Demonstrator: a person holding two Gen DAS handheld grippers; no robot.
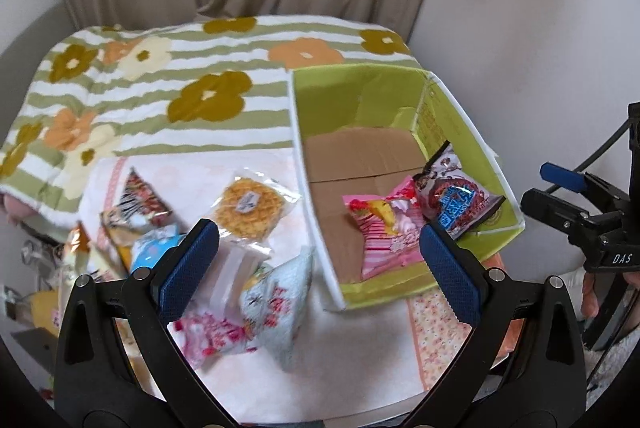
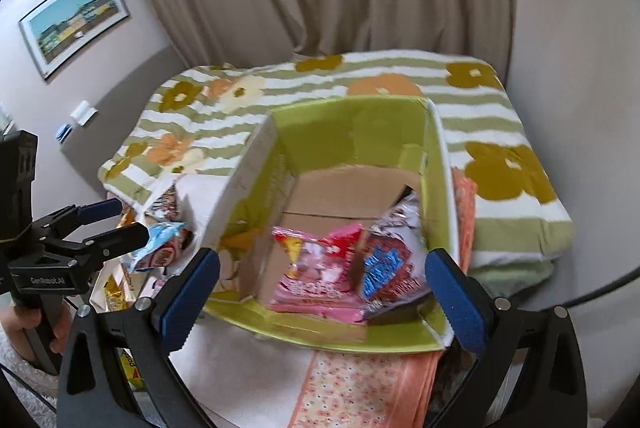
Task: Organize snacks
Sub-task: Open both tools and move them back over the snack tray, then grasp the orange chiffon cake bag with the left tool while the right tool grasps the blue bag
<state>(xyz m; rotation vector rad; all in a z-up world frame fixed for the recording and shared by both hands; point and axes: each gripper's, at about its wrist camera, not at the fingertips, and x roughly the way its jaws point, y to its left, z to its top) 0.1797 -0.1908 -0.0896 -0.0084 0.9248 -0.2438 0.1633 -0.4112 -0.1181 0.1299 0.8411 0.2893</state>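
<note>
Overhead, both grippers, left point(image 1: 320, 264) and right point(image 2: 322, 292), hang with jaws apart, empty, near the green box point(image 1: 404, 84).

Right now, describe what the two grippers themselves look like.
Both match: black plastic linkage arms with silver pivot pins, ending in blue textured pads. The left gripper reads "GenRobot.AI" in white on its side in the right wrist view; the right gripper shows "DAS" in the left wrist view, with a black cable behind it.
</note>
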